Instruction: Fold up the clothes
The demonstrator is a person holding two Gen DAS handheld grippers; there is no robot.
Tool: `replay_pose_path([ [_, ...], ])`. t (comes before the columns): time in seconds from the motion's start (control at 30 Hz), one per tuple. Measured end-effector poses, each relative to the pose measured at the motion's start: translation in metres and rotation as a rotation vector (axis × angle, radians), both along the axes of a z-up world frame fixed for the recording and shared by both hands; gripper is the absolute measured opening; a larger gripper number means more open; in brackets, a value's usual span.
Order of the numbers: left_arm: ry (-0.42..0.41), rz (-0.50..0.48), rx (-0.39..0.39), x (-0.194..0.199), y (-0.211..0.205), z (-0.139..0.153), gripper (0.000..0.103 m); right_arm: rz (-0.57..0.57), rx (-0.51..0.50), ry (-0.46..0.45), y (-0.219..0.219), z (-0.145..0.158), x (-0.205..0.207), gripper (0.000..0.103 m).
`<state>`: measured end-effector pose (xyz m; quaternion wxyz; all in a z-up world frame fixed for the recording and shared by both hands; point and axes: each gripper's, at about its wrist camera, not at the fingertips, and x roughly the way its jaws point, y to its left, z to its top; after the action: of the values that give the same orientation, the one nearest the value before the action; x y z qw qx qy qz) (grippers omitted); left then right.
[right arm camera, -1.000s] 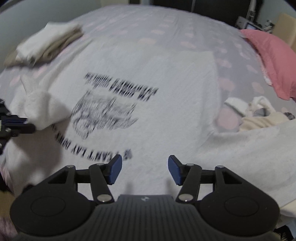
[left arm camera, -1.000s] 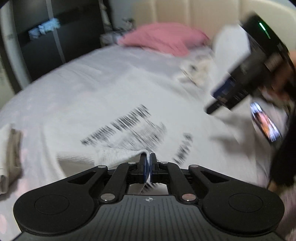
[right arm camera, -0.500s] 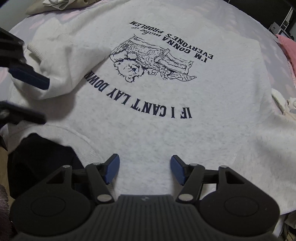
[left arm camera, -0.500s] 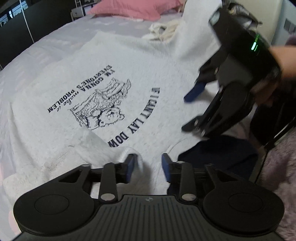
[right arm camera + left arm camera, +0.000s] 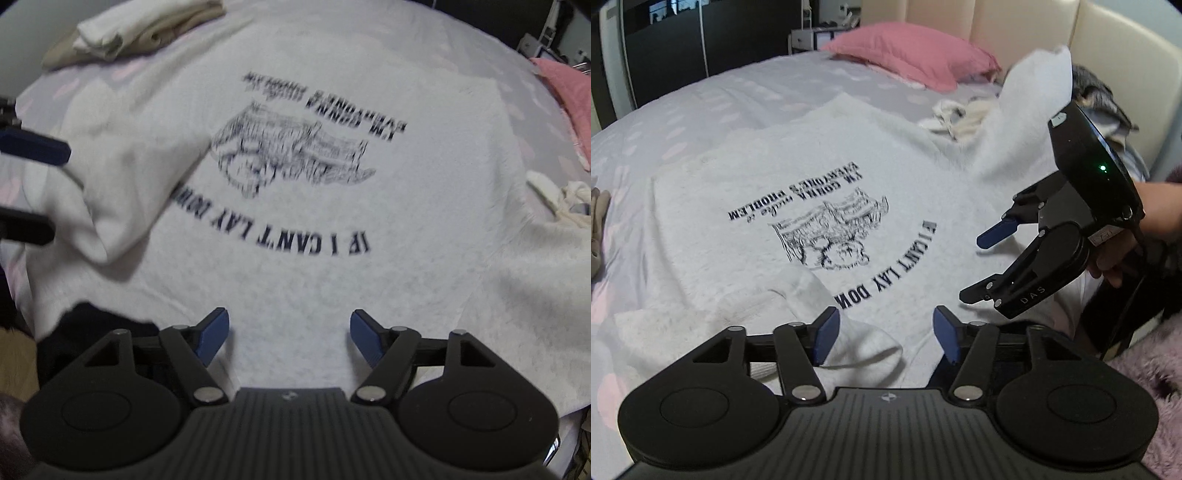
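Note:
A light grey sweatshirt point(image 5: 798, 155) with a dark blue print lies face up on the bed, its collar toward me; it also shows in the right wrist view point(image 5: 424, 155). Its left sleeve point(image 5: 812, 295) is folded in over the chest and lies on the print's edge point(image 5: 133, 192). My left gripper point(image 5: 884, 334) is open and empty just above the sleeve cuff. My right gripper point(image 5: 288, 334) is open and empty above the collar area; it shows in the left wrist view point(image 5: 982, 266), hovering over the sweatshirt's right side. The right sleeve point(image 5: 1027, 110) stretches away toward the headboard.
A pink pillow point(image 5: 908, 51) lies at the head of the bed. Small pale garments point(image 5: 956, 114) lie beside the right sleeve. A folded stack of cream and beige clothes point(image 5: 129, 29) sits at the far left. A dark garment point(image 5: 92, 321) lies under the collar. A fluffy rug point(image 5: 1145, 369) covers the floor.
My left gripper let go of the left sleeve, which now lies folded over the chest, and opened wider. Both grippers drew back a little from the sweatshirt; the right stayed open.

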<state>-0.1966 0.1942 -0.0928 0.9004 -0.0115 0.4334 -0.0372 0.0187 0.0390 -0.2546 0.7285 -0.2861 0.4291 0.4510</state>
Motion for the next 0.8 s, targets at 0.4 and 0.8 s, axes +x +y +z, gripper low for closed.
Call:
replay_pose_path([
  [0.4, -0.053, 0.123, -0.039, -0.002, 0.023, 0.010, 0.064, 0.086, -0.023, -0.068, 0.010, 0.000, -0.011, 0.075],
  [0.8, 0.153, 0.463, -0.046, 0.007, 0.070, -0.027, 0.064, 0.145, -0.035, -0.073, 0.015, -0.002, -0.022, 0.075],
])
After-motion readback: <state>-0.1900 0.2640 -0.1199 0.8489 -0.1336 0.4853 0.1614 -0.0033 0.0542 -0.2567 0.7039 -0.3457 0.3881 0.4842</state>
